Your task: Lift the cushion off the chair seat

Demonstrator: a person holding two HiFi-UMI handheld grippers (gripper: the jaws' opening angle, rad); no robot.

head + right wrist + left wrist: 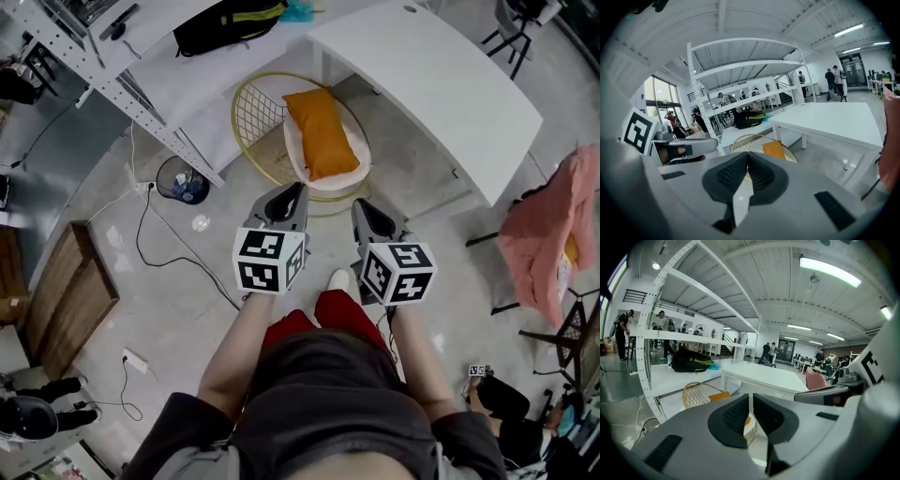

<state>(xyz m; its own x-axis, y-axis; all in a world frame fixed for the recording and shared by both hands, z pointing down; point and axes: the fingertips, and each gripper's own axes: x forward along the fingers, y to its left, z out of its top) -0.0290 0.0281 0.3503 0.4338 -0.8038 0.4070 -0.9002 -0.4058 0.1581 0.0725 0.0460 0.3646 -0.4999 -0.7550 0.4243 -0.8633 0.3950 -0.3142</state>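
The orange cushion [322,134] lies lengthwise on the pale seat of the round wire chair [251,114], which stands on the floor [178,281] just beside the white counter [441,84]. We hold our left gripper [294,194] and right gripper [362,208] side by side, short of the chair and apart from the cushion. Both have their jaws pressed together on nothing.
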